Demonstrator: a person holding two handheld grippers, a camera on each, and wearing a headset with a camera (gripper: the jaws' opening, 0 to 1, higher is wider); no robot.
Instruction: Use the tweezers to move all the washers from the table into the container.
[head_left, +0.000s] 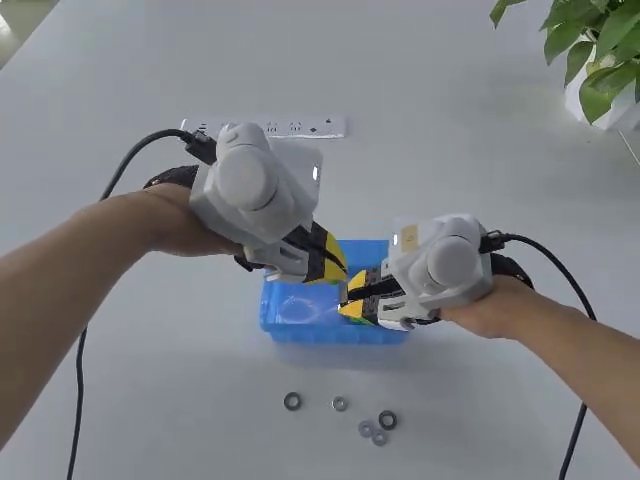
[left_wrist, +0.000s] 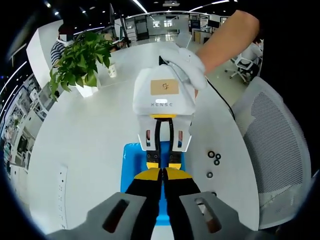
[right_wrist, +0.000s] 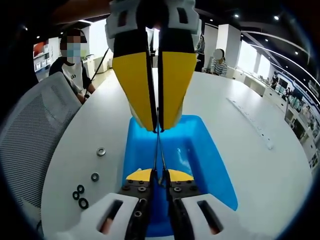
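left tongs (head_left: 334, 268) and right tongs (head_left: 352, 303), both clenched on tweezers (right_wrist: 159, 147), meet above container (head_left: 290, 322).

Grip cams head-on, close, over container (right_wrist: 210, 165)

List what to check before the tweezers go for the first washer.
1. Tweezers held: ok, they span between the left gripper and the right gripper, both shut on them.
2. One gripper alone carrying the tweezers: not ok.
3. Washers reachable: ok, five lie loose on the table, on the person's side of the container.
4. Container placement: ok, directly beneath both grippers.
5. Which way the tweezer tips point: cannot tell.
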